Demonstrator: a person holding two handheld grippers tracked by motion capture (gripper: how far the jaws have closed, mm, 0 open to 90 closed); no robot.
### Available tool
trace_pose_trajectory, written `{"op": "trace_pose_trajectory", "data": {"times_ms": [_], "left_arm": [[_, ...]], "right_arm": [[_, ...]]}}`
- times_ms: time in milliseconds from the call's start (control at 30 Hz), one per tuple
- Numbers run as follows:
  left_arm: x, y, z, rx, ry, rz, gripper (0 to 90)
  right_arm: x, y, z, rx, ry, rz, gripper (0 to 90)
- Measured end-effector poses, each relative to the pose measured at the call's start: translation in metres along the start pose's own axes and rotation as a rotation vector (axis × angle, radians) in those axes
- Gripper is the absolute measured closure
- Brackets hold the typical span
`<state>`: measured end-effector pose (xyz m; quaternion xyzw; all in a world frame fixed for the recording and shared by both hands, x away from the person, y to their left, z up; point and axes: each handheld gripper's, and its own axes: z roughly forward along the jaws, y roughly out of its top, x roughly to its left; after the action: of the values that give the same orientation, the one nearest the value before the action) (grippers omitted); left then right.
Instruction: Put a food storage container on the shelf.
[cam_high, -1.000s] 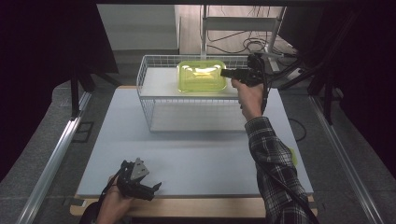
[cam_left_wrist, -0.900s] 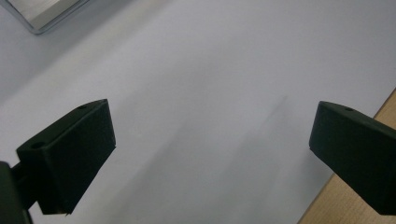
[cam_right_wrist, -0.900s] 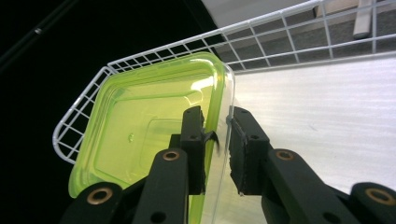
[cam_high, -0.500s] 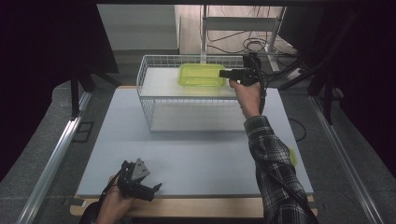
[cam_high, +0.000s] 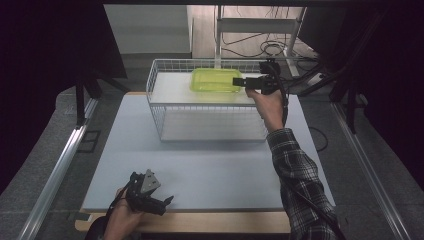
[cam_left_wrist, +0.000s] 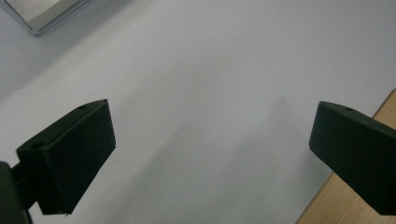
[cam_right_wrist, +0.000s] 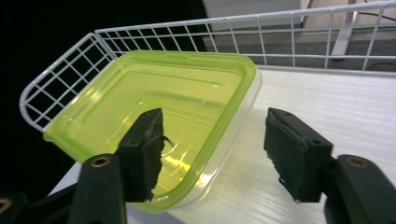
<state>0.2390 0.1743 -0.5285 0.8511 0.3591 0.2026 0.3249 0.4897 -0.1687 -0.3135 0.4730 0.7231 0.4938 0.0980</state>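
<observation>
Since one second ago the yellow-green container (cam_high: 216, 80) has gone from tilted up, its inside facing the camera, to lying flat on the white shelf board (cam_high: 175, 90) inside the wire basket (cam_high: 210, 120); half a second ago it was already nearly down. Right gripper (cam_high: 239, 81) is at the container's right edge in the high view, held by the right hand (cam_high: 265, 105), plaid sleeve (cam_high: 300, 185) reaching across the table (cam_high: 210, 175). Right gripper view: jaws stand apart and straddle the container's near rim, one jaw inside the tub over its floor, the other outside over the white board. There is a clear gap between the outer jaw and the wall; whether the inner jaw touches the plastic cannot be told. Container (cam_right_wrist: 154, 121) is open-topped, translucent, with rounded corners, sitting toward the basket's back corner with the wire rim (cam_right_wrist: 60, 84) just behind it. Left gripper (cam_high: 160, 202) sits at the near edge of the table in the left hand (cam_high: 122, 217), well apart from the basket, in the same place as in both earlier frames. Left gripper view: jaws wide apart, nothing between them, bare pale table surface (cam_left_wrist: 201, 93) beyond and the wooden table edge (cam_left_wrist: 336, 205) at the lower right.
</observation>
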Motion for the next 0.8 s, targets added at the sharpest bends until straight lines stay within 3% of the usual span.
{"op": "trace_pose_trajectory", "data": {"times_ms": [367, 600, 800], "left_arm": [[0.0, 0.0, -0.001, -0.012, -0.007, -0.006, 0.0], [0.002, 0.001, -0.003, -0.035, -0.051, -0.065, 0.0], [0.002, 0.002, -0.003, -0.04, -0.067, -0.08, 0.0]], "right_arm": [[0.01, -0.008, -0.019, -0.013, 0.002, -0.081, 21.7], [0.013, -0.02, -0.026, -0.012, 0.018, -0.114, 16.4], [0.018, -0.031, -0.033, -0.02, 0.017, -0.16, 12.4]]}}
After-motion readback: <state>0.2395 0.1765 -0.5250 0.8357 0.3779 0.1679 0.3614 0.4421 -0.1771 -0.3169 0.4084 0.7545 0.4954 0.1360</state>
